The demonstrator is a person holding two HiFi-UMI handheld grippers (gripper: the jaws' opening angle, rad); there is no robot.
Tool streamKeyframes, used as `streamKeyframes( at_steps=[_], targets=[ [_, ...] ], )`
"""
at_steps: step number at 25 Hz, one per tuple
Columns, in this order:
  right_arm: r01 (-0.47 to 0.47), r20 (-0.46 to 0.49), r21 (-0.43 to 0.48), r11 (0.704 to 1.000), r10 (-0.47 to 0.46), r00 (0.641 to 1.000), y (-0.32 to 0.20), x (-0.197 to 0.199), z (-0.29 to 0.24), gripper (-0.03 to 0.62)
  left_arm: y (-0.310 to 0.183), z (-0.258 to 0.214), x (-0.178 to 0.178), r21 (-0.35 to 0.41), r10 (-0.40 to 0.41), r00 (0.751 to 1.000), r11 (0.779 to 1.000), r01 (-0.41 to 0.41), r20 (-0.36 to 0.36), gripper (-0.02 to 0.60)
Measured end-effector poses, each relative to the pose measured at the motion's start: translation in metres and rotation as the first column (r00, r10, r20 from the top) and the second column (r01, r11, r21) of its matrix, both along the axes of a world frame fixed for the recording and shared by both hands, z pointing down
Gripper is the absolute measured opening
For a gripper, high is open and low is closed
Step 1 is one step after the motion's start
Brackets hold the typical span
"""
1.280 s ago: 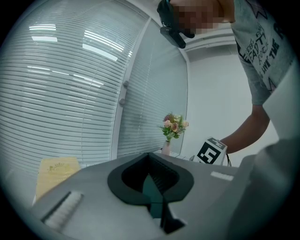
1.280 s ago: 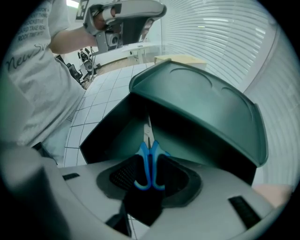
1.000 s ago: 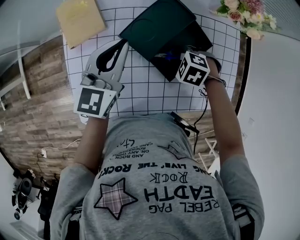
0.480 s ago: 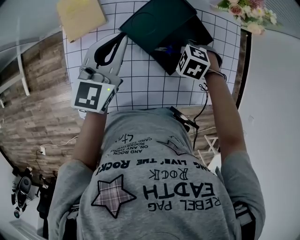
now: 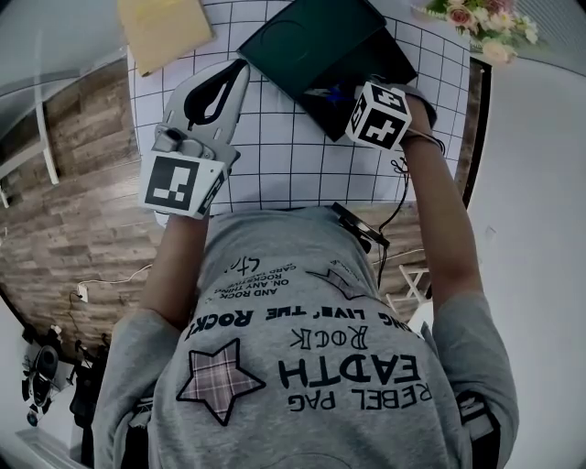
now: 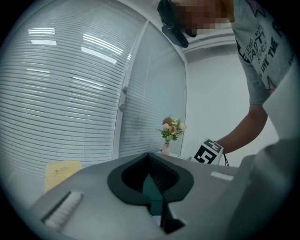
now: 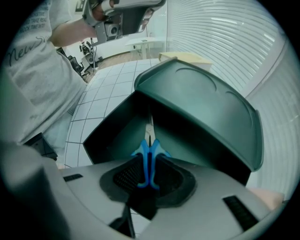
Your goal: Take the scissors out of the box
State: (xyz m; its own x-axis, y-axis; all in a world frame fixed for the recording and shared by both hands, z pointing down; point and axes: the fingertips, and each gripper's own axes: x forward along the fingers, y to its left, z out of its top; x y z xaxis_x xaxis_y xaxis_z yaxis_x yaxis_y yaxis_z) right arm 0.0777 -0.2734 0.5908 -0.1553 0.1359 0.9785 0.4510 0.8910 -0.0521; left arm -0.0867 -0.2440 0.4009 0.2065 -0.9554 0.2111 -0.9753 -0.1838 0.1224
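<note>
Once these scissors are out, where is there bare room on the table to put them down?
Bare grid cloth lies between the left gripper and the box, toward your body. It is crowded farther out: box, yellow pad, flowers.

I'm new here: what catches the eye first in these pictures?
Bright blue scissors, held in the fingers of the right gripper at the mouth of a dark open box on the white gridded table. Then the black-and-white marker cube on it and on the left gripper, and the flowers at the far right.
</note>
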Motion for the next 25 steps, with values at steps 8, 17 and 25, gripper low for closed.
streamKeyframes(
  at_steps=[8, 17, 25],
  targets=[
    [-0.005, -0.011, 0.005, 1.000, 0.005, 1.000, -0.002, 0.002, -0.011, 0.095, 0.004, -0.011, 0.002, 0.038, 0.003, 1.000, 0.999, -0.003, 0.009, 0.009],
    [-0.016, -0.017, 0.022, 1.000, 0.017, 1.000, -0.002, 0.004, -0.025, 0.095, 0.011, -0.024, 0.007, 0.042, 0.014, 1.000, 0.999, -0.015, 0.019, 0.009],
    [-0.016, -0.021, 0.042, 0.999, 0.017, 1.000, 0.001, 0.006, -0.037, 0.094, 0.019, -0.035, 0.007, 0.082, 0.010, 0.999, 0.997, -0.012, 0.032, 0.009]
  ],
)
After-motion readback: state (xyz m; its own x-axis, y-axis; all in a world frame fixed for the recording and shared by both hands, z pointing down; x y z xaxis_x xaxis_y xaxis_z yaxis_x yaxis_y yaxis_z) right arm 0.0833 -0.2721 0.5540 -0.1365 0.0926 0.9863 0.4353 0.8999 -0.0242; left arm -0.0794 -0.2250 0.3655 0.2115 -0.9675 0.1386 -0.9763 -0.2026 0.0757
